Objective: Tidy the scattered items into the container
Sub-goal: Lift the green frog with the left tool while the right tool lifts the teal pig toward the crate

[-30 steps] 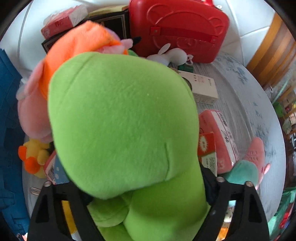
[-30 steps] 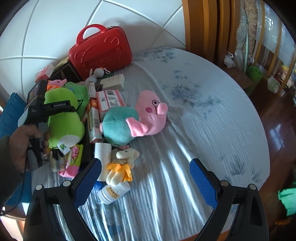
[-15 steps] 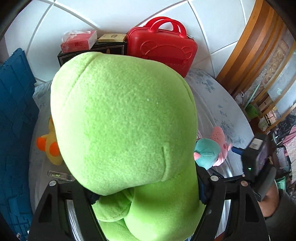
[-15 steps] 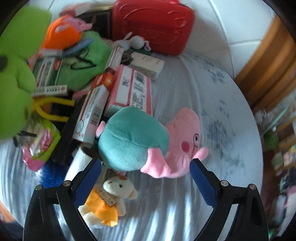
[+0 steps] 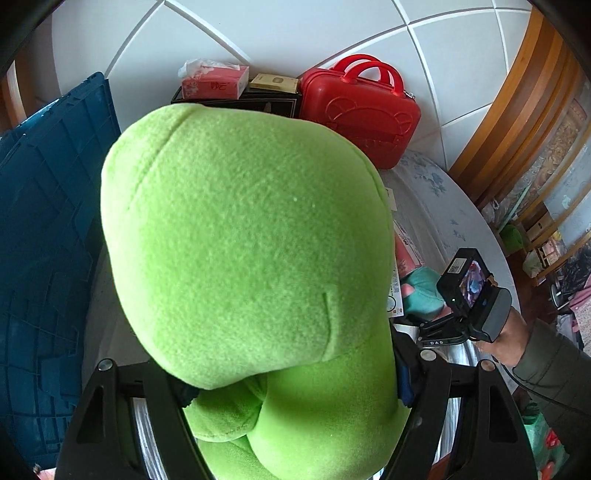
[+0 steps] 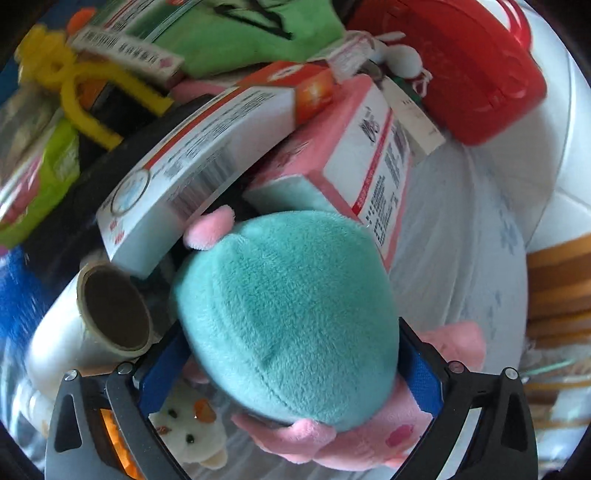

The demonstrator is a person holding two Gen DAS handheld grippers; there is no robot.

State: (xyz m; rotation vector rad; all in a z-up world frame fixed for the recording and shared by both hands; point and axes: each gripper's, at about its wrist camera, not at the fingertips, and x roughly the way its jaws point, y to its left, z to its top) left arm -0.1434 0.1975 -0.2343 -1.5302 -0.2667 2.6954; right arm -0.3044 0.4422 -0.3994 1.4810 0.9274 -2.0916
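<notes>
A large lime-green plush toy fills the left wrist view, and my left gripper is shut on its lower body, holding it up above the bed. The blue crate stands to its left. In the right wrist view my right gripper points down over a pig plush with a teal body and pink head. Its blue pads stand wide on either side of the teal body, still as far apart as before. A hand carries that gripper at the right of the left wrist view.
A red case, a black box and a tissue pack sit by the white headboard. Around the pig lie a white-and-red carton, a pink carton, a film roll, a small white bear and a green plush.
My left gripper has risen and drawn back with the green plush, so the crate and headboard come into view. The right gripper rolled and came down until it straddles the pig plush.
</notes>
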